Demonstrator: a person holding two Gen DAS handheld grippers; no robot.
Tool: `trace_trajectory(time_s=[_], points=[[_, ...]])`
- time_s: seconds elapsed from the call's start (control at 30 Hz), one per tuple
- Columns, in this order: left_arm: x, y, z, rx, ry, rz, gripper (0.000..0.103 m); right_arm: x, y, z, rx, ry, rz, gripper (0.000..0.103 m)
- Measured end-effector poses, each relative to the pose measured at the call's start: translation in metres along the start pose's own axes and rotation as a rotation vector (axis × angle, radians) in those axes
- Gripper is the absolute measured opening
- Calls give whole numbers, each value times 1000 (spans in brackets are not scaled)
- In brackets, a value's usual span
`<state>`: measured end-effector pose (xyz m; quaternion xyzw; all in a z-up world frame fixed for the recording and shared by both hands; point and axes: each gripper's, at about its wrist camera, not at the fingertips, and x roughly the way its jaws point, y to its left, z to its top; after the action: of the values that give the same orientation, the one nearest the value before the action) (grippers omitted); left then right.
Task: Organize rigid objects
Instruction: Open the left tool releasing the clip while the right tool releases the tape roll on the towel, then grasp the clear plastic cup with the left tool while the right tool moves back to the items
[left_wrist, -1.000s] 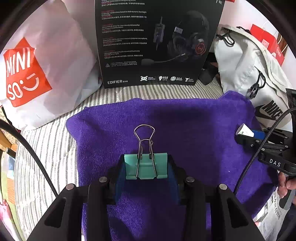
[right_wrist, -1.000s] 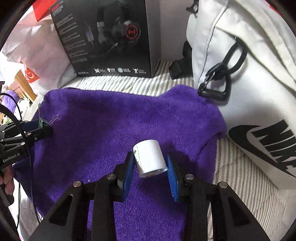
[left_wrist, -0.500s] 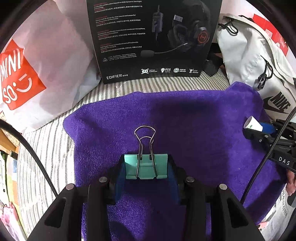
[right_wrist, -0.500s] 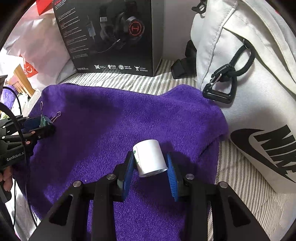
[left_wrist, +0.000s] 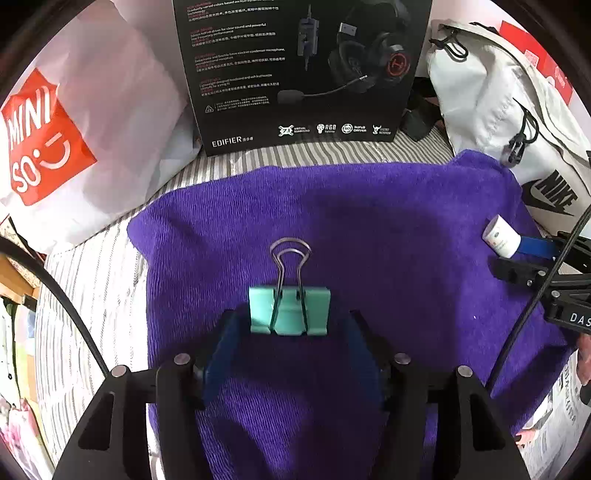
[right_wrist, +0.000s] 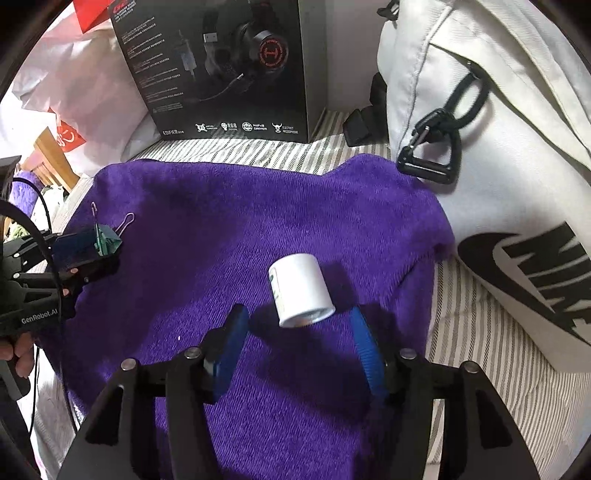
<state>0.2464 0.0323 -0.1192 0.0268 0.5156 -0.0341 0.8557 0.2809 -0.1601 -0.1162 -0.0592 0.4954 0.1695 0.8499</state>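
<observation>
1. Left gripper (left_wrist: 290, 339) – blue pads spread, just opened within the last moment, a gap showing on either side of the teal binder clip (left_wrist: 289, 310).
2. Binder clip lying between the left fingertips, resting on the purple towel (left_wrist: 369, 229), wire handles reaching forward past the tips; no pad pressing on it.
3. Right gripper (right_wrist: 295, 332) – blue pads likewise apart, just opened, clear of the small white bottle (right_wrist: 300, 291).
4. White bottle lying tilted on the towel, just ahead of and between the right fingertips, its flat end turned back toward the camera, a green mark on the side nearest the left-hand pad.
5. Seen from the right wrist: left gripper off to the far left of the fingers, the clip at its tips, a hand (right_wrist: 18, 350) wrapped round its handle at the frame edge.
6. Seen from the left wrist: right gripper (left_wrist: 509, 254) off to the far right, the bottle (left_wrist: 500, 236) at its tips.
7. Beyond both pairs of fingertips, past the towel's far edge: black Edifier headset box (left_wrist: 295, 66) standing upright on the striped sheet (left_wrist: 332, 153).
8. Ahead and left of the left fingers: white Miniso bag (left_wrist: 74, 129) with a red logo panel.
9. Ahead and right of the right fingers: white Nike bag (right_wrist: 498, 166) with black strap clips, beside the towel's edge.
</observation>
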Motion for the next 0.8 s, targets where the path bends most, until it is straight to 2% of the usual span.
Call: trace_trajectory(time_s=[0.33,0.53,0.8], points=[[-18,1,-24,-17,28,-20,63,-27,1,-20,25,-10,-18,58],[-50,16,-44,-83,-7,-78,65,-50,4,-40,42,-20,-26,58],[-87,31,-76,-127,-50,-89,65,-83,10,-76,80,-52,-23,58]])
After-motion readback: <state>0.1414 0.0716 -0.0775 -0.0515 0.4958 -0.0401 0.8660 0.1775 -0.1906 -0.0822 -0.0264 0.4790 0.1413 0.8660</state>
